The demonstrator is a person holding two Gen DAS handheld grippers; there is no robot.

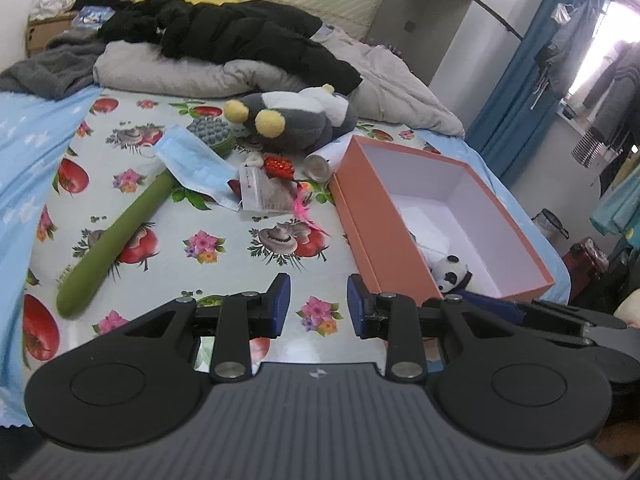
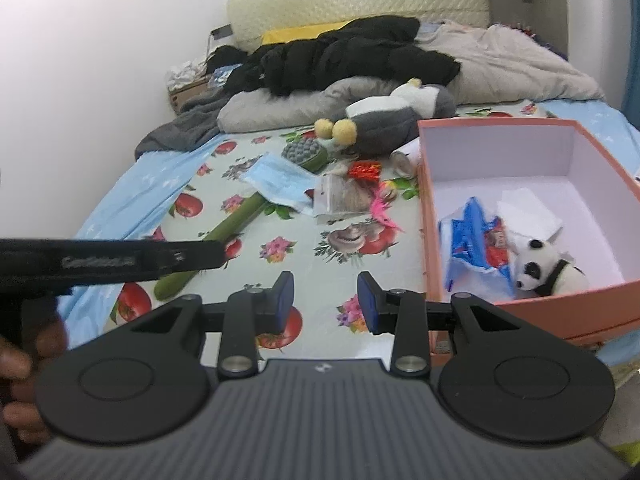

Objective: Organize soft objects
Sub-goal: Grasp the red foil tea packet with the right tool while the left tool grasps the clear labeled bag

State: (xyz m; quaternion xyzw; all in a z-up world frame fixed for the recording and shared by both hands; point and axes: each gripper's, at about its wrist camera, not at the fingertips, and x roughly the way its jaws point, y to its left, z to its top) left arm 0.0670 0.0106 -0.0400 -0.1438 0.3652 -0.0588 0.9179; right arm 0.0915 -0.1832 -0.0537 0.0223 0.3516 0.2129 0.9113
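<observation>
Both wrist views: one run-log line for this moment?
left gripper: open, empty | right gripper: open, empty | orange box: panda plush inside | grey plush: on bed, outside box

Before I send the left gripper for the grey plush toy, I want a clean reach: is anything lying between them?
Yes. The face mask, the clear packet and the red wrapper lie on the bed between the open, empty left gripper and the grey plush toy.

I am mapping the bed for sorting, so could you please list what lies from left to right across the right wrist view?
green massage stick → blue face mask → clear packet → pink feather → orange box → blue wrapper → panda plush
</observation>
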